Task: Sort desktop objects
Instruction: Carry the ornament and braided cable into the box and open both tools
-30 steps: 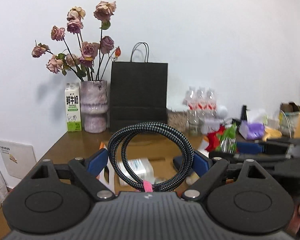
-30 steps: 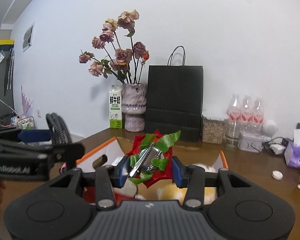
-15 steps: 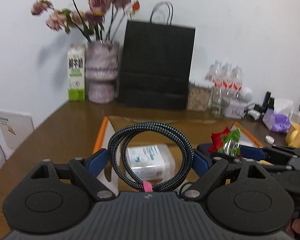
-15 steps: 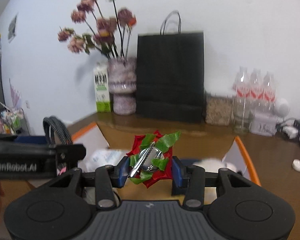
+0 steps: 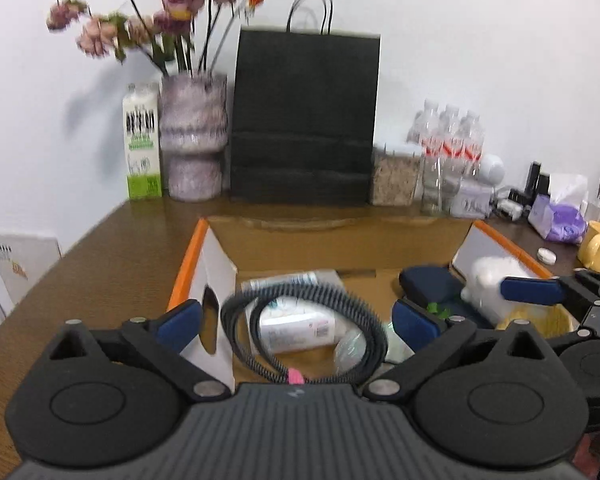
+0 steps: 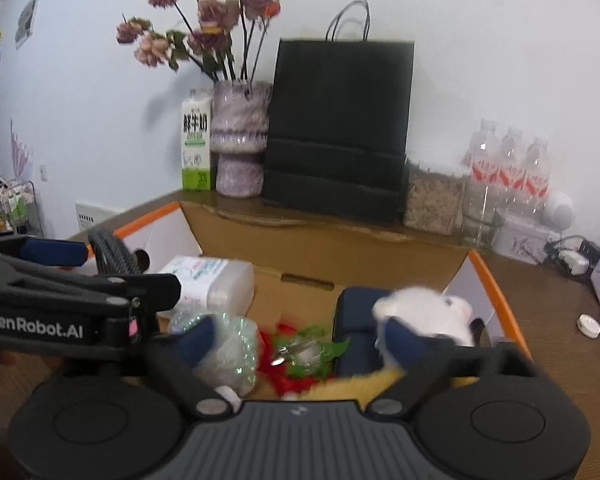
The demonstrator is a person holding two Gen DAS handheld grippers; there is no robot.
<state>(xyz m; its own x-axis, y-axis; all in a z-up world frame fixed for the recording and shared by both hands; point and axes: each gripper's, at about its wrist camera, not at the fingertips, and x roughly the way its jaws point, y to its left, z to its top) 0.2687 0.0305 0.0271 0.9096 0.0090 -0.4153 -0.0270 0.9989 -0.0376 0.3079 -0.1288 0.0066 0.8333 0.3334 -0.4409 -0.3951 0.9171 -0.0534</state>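
Coiled cable (image 5: 304, 332) is seen untouched between the opening left tool (image 5: 296, 316); the right tool (image 6: 296, 340) is opening above a red-and-green ornament (image 6: 300, 354).

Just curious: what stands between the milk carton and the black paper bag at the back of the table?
A mottled purple vase of dried roses, seen in both wrist views.

Black grippers (image 5: 296, 316), blue-padded jaws
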